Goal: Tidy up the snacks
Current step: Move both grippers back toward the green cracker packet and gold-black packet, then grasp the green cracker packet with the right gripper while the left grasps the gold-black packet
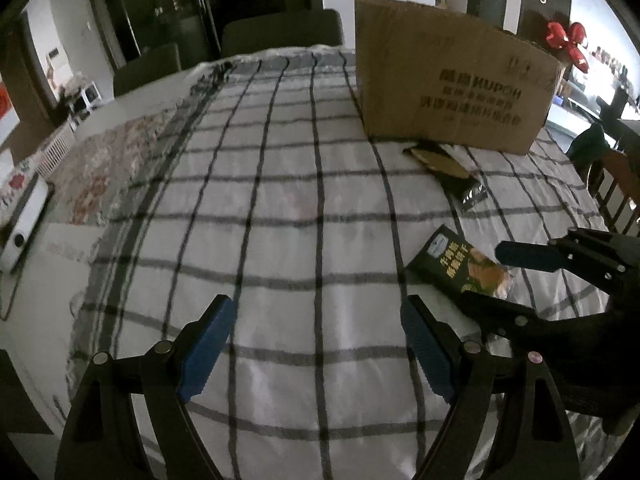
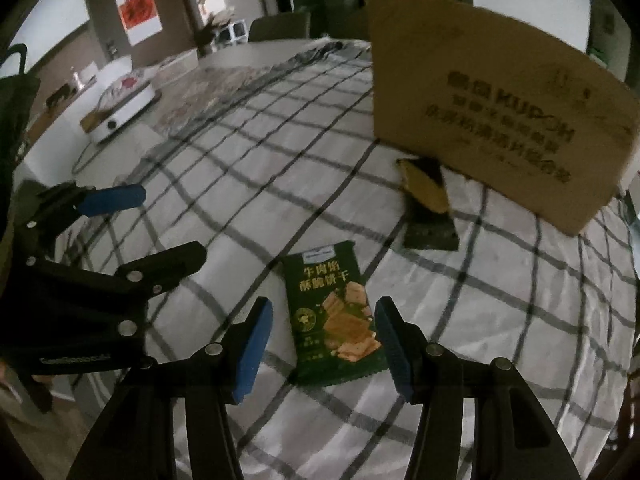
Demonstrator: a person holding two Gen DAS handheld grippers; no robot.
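Observation:
A green cracker packet [image 2: 334, 316] lies flat on the checked tablecloth, between the open fingers of my right gripper [image 2: 324, 346], which hovers just above it. The packet also shows in the left wrist view [image 1: 460, 266]. A second dark snack packet [image 2: 428, 204] lies against the foot of the cardboard box [image 2: 492, 92]; it shows in the left wrist view [image 1: 448, 168] in front of the box [image 1: 448, 76]. My left gripper [image 1: 318, 346] is open and empty over bare cloth, left of the right gripper [image 1: 532, 280].
A white appliance [image 2: 120, 108] stands on the table's far left, with a floral cloth [image 1: 108, 168] beside it. Chairs stand at the far end [image 1: 280, 32] and at the right edge [image 1: 616, 184]. The left gripper shows at the left in the right wrist view [image 2: 132, 224].

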